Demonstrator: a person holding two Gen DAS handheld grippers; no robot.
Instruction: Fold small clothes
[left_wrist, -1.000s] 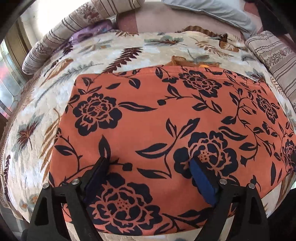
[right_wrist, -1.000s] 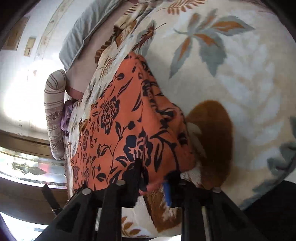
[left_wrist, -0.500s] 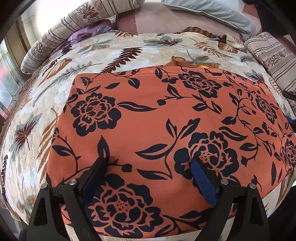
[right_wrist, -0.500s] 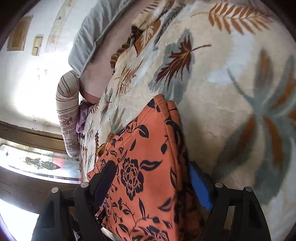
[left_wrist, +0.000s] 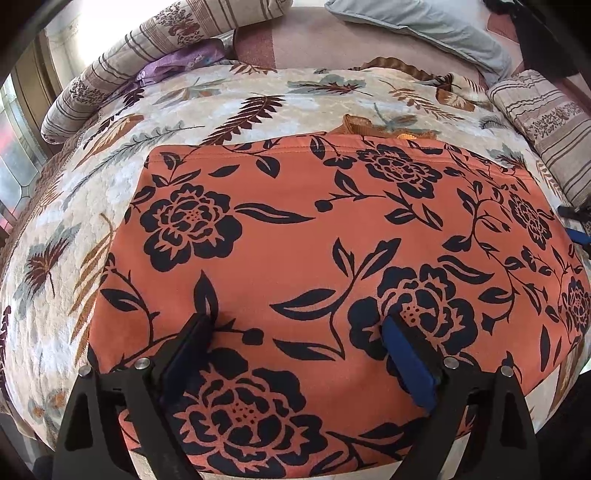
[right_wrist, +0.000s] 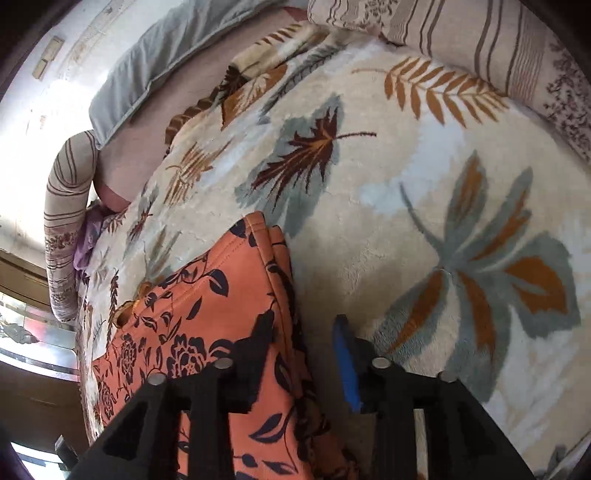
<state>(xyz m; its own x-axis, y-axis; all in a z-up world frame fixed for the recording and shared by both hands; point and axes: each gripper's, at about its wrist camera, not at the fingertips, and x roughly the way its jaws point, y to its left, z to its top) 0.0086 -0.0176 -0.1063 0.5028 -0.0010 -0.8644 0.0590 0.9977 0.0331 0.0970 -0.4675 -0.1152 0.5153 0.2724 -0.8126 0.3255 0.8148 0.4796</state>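
Observation:
An orange garment with a dark floral print (left_wrist: 303, 236) lies flat and folded on a leaf-patterned blanket (left_wrist: 110, 155). My left gripper (left_wrist: 295, 325) is open and empty, both fingers resting over the garment's near part. In the right wrist view the garment (right_wrist: 207, 314) lies at lower left, its folded right edge between my fingers. My right gripper (right_wrist: 304, 328) is open, one finger over the cloth, the blue-padded finger (right_wrist: 345, 362) over the blanket beside the edge. The right gripper's tip shows at the far right of the left wrist view (left_wrist: 576, 225).
Striped bolster pillows lie at the back left (left_wrist: 110, 74) and at the right (left_wrist: 546, 122). A grey pillow (left_wrist: 424, 26) and a purple cloth (left_wrist: 177, 62) lie at the back. A window is at the left (right_wrist: 22, 332).
My right gripper let go of the garment's corner, opened, and swung along the garment's right edge. The garment has settled flat. My left gripper has barely moved.

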